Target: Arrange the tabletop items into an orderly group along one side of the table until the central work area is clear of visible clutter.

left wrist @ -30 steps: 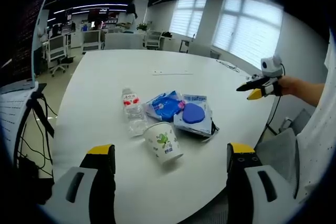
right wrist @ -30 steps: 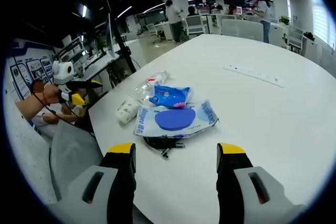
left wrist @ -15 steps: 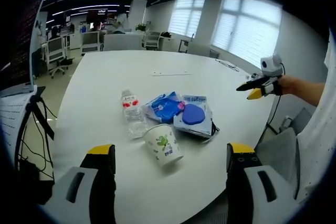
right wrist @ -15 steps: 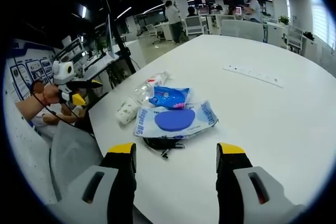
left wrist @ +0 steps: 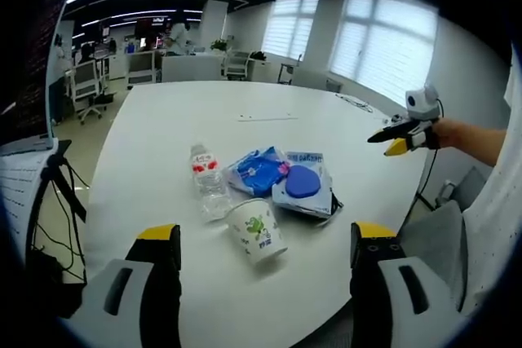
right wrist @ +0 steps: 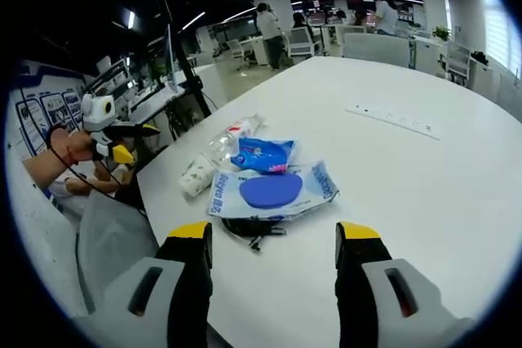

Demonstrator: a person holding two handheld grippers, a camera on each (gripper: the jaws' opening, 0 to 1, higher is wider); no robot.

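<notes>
Open-plan office all round, desks and chairs far back under strip lights, and in front of me a wide white bench [left wrist: 245,95] whose near edge carries the whole clutter. From the left gripper view I see a paper cup [left wrist: 258,231] tipped on its side, nearest me, with a clear water bottle [left wrist: 209,184] lying just beside it, red label toward the far end. Next to the bottle sits a crumpled blue packet [left wrist: 259,170], and touching that a flat white packet with a blue oval [left wrist: 305,185], which lies over something dark, a black cord [right wrist: 249,228] by the look of it in the right gripper view (too small to say more). A thin strip [right wrist: 393,118] lies well apart, toward the middle of the bench. My left gripper [left wrist: 258,260] hangs short of the cup with its fingers spread wide and nothing between them; my right gripper [right wrist: 272,257] likewise has its fingers apart and bare, aimed at the white packet from the opposite side. I judge both are held back and open because no item has been chosen yet. The pile is already near one edge, so I'd say the job is mostly straightening: standing the cup and bottle up and squaring the packets. The cup, lying on its side, may roll when touched.
</notes>
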